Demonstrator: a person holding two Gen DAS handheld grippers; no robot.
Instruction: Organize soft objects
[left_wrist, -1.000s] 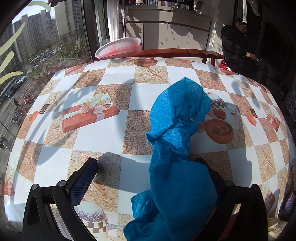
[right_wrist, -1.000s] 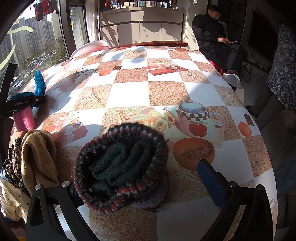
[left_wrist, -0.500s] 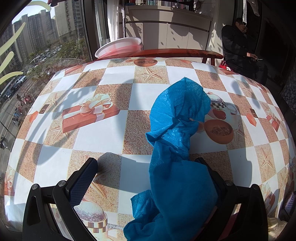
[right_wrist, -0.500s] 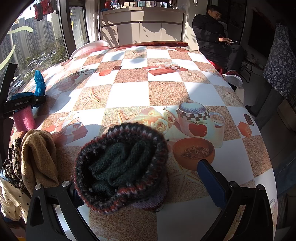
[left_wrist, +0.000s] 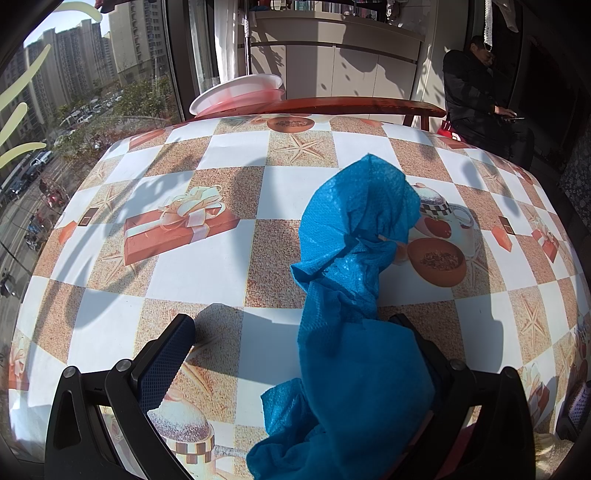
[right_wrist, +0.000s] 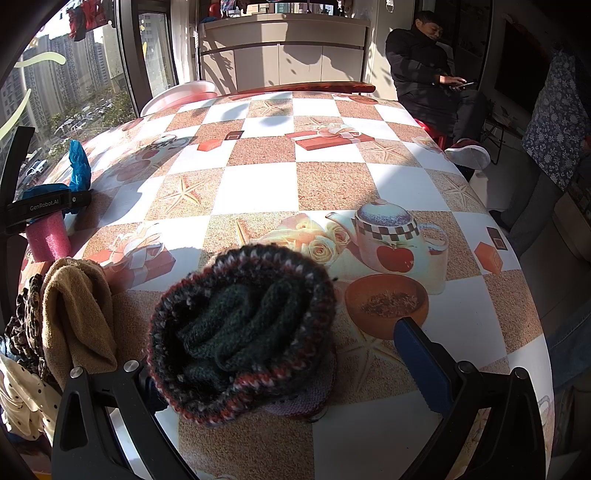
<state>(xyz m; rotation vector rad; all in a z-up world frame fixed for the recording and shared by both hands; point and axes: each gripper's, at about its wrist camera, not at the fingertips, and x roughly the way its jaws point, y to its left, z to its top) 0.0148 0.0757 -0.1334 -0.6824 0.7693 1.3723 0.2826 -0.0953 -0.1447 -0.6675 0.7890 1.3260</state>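
Blue cloth (left_wrist: 354, 314) drapes over the right finger of the left gripper (left_wrist: 295, 343), whose jaws stand wide apart; its left finger (left_wrist: 166, 354) is bare, and whether the cloth is pinched or only hanging on the far finger cannot be told. The cloth's long axis runs straight ahead of that gripper, from a crumpled bunch at the base of the fingers out to a rounded fold lying on the table (left_wrist: 184, 266) well ahead, leaning slightly to the right. Beyond the table's far edge, ahead and a little left, a white basin (left_wrist: 236, 92) sits tilted with a pink one nested under it; what either holds cannot be seen. The bowls and teapot on the table are only printed on its chequered cover. The right gripper (right_wrist: 273, 354) is also spread wide, with a knitted hat (right_wrist: 240, 332) lying between its fingers, pressed close to the left one and apart from the blue pad of the right finger (right_wrist: 421, 362); nothing is clamped. The hat lies on its side on the table, its opening turned towards the camera, showing dark green ribbing inside a speckled red and grey rim. To the left of that gripper a tan cloth (right_wrist: 77, 314), a leopard-print piece (right_wrist: 26, 317) and a white dotted fabric (right_wrist: 22, 398) are heaped at the table edge. Farther ahead on the left stands the other gripper's black body, marked "GenRobot.AI" (right_wrist: 44, 206), with a pink foam roll (right_wrist: 48, 240) just beneath it. A person (right_wrist: 428, 74) sits beyond the table, ahead and right.
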